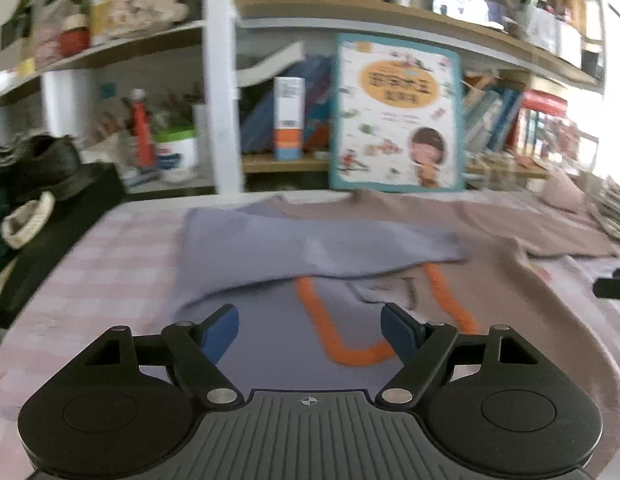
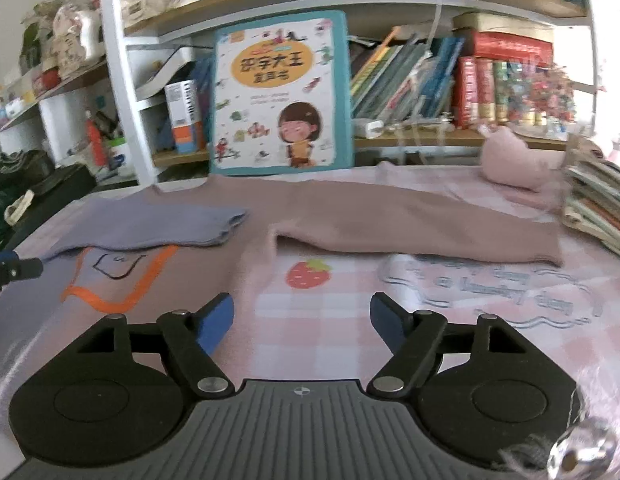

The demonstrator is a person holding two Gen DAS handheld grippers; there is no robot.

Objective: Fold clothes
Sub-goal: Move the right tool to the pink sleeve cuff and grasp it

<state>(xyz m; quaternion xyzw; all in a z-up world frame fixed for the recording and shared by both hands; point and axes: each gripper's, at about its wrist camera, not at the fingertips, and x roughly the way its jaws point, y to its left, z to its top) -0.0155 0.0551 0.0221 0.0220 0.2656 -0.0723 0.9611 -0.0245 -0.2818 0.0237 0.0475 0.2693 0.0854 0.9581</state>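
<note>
Shirt (image 2: 349, 216) lies flat, one sleeve folded; both grippers' jaws wide, empty.

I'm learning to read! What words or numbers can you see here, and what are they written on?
Picture book, orange oval: large Chinese characters, too blurred to read surely.
Tablecloth: outlined cursive writing, upside down in the right wrist view, too blurred to read.
White box on the shelf: small print, too small to read.
Book spines on the shelf: unreadable.
No clear numbers anywhere.

mauve-lilac shirt (image 2: 349, 216), perhaps pink-checked tablecloth (image 2: 310, 312)
</note>
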